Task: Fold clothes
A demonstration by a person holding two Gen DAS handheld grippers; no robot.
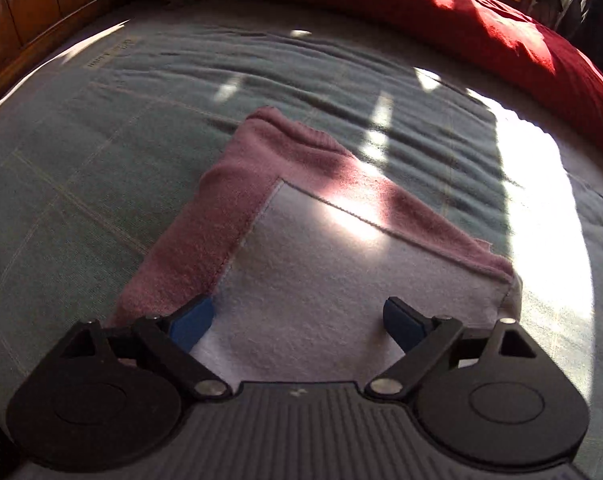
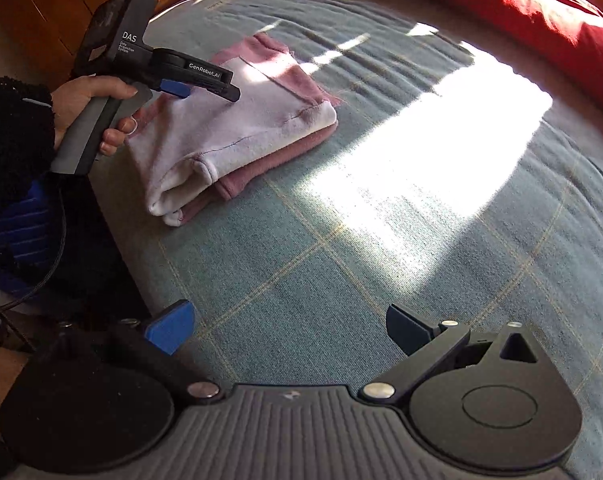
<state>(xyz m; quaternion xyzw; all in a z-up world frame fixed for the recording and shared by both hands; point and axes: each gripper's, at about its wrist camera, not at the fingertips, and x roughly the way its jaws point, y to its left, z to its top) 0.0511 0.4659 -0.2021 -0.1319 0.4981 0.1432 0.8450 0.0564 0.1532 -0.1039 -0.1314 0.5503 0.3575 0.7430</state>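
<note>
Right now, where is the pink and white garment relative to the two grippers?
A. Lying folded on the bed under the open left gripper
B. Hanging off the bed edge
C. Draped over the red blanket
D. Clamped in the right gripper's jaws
A: the folded garment lies flat on the bedspread, the left gripper hovering over it with jaws apart; the right gripper is open over bare bedspread.

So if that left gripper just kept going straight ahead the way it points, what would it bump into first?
Most likely the folded pink and white garment: the open left gripper hovers just above it, angled down at its white panel. How far above is hard to judge.
</note>
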